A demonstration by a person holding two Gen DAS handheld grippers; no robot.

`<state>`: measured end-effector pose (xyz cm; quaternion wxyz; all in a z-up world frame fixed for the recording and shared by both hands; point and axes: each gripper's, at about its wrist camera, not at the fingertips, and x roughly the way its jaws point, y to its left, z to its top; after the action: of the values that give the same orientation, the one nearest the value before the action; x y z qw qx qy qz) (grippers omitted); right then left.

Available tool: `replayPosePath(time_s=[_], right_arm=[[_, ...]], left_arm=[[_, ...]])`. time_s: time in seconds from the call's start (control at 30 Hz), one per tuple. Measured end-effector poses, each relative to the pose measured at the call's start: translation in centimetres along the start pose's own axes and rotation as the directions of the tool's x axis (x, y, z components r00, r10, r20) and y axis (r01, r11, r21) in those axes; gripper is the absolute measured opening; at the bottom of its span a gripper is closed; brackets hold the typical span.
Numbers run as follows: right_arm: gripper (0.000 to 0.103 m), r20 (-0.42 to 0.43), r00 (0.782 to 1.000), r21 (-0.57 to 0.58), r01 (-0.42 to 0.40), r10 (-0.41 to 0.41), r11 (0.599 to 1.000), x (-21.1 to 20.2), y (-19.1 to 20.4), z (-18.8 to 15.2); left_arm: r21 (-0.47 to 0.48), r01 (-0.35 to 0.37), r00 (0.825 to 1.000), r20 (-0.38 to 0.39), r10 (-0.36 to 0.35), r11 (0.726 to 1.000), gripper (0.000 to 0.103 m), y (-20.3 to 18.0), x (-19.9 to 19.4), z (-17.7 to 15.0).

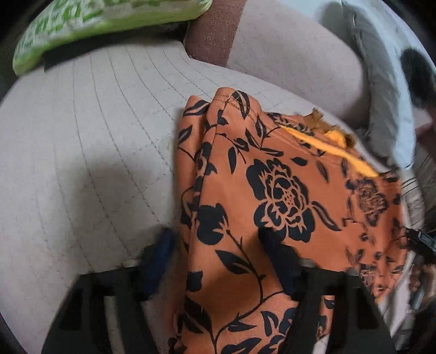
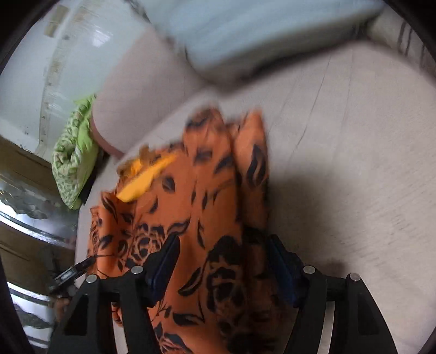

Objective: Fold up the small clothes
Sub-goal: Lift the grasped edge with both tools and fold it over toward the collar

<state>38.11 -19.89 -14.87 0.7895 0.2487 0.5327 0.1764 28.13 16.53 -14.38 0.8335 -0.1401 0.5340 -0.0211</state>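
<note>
An orange garment with a black flower print (image 1: 272, 196) lies folded on a beige quilted sofa seat (image 1: 90, 141), with a yellow lining strip showing near its far edge. My left gripper (image 1: 218, 261) stands open over the garment's near left part; cloth lies between its fingers. In the right wrist view the same garment (image 2: 207, 196) runs between the open fingers of my right gripper (image 2: 223, 266). The left gripper's tip shows at the left edge of that view (image 2: 73, 269).
A green patterned cushion (image 1: 90, 24) lies at the sofa's far end, also in the right wrist view (image 2: 73, 160). A pale blue pillow (image 2: 259, 38) rests against the backrest. A person's dark hair (image 1: 417, 76) shows at the right. Wooden furniture stands beyond the sofa (image 2: 24, 168).
</note>
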Motion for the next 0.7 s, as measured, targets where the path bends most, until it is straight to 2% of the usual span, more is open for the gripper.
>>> replayPosePath(time_s=[0.03,0.07,0.13,0.23,0.37,0.43,0.57,0.67,0.7], right_arm=[[0.047,-0.003,0.999,-0.045,0.05,-0.05,0.998,0.2,0.8,-0.3],[0.028,-0.009,0.996,-0.088,0.088,-0.089,0.992,0.5,1.6,-0.5],[0.025,-0.036,0.996,-0.072,0.081,-0.084,0.994,0.8,1.7,-0.5],[0.022,-0.038,0.996,-0.062,0.081,-0.084,0.995,0.1,2.2,0.1],[0.02,0.002,1.0,-0.103,0.029,-0.029,0.994,-4.2,5.1,0.3],[0.02,0.016,1.0,-0.142,0.012,-0.01,0.99,-7.2,7.2,-0.3],[0.02,0.061,0.998,-0.188,-0.002,0.014,0.982,-13.7,9.5,-3.6],[0.02,0.067,0.998,-0.201,-0.007,0.021,0.979,-18.0,9.0,-8.5],[0.02,0.069,0.997,-0.211,-0.006,0.021,0.978,-18.6,8.4,-10.5]], left_arm=[[0.004,0.016,1.0,-0.008,-0.016,1.0,0.024,-0.4,-0.1,0.1],[0.009,-0.004,1.0,-0.008,0.004,1.0,0.019,-0.9,-0.3,0.2],[0.016,-0.039,0.999,-0.006,0.039,0.999,0.016,-1.5,-0.7,0.4],[-0.034,-0.023,1.0,0.001,0.023,0.999,0.014,-1.3,-2.7,0.3],[0.02,0.009,0.995,0.101,-0.011,1.0,0.013,-3.6,-10.3,-1.3],[0.028,0.031,0.989,0.147,-0.035,0.999,0.013,-4.3,-15.0,-3.5],[0.018,0.078,0.981,0.176,-0.08,0.997,0.013,-4.3,-20.8,-8.6],[-0.01,0.112,0.974,0.201,-0.108,0.994,0.015,-3.1,-21.4,-14.3],[-0.027,0.089,0.979,0.186,-0.082,0.996,0.02,-2.5,-20.1,-16.1]])
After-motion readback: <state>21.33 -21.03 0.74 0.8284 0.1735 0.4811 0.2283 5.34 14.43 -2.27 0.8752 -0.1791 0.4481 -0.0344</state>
